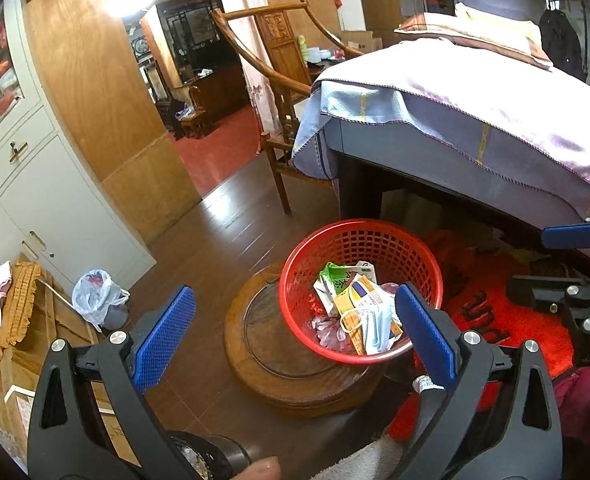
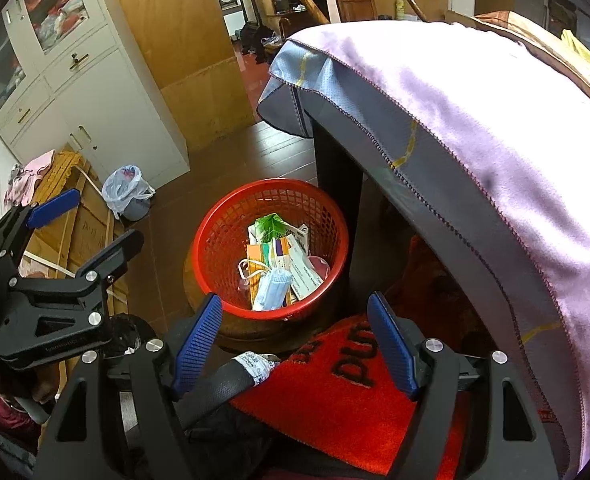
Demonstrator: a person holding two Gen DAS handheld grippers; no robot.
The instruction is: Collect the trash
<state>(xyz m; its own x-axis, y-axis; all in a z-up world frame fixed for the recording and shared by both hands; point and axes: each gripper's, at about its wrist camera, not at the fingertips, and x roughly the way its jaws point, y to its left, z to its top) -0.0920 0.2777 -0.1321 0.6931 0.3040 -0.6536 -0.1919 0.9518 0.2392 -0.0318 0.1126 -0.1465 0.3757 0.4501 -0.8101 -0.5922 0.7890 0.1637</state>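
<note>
I'm working in a lived-in home. Ahead of my gripper stands a carved wooden armchair (image 1: 283,60) beside a cloth-draped worktop (image 1: 475,108); off to the left, a white cabinet (image 1: 27,184) holds folded linens, and a doorway (image 1: 199,92) beyond opens onto another furnished room.

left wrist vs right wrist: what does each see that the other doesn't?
Only left wrist: a fingertip at the bottom edge, and the whole wooden armchair beside the table.

Only right wrist: the glass-door top of the white cabinet, and a black strap with a white label lying between the right gripper fingers.

Both: the red basket holding cartons and a blue face mask, sitting on a round wooden stand, the red mat, the cloth-covered table, and the lined bin. Both grippers are open and empty; the left gripper faces the basket.
</note>
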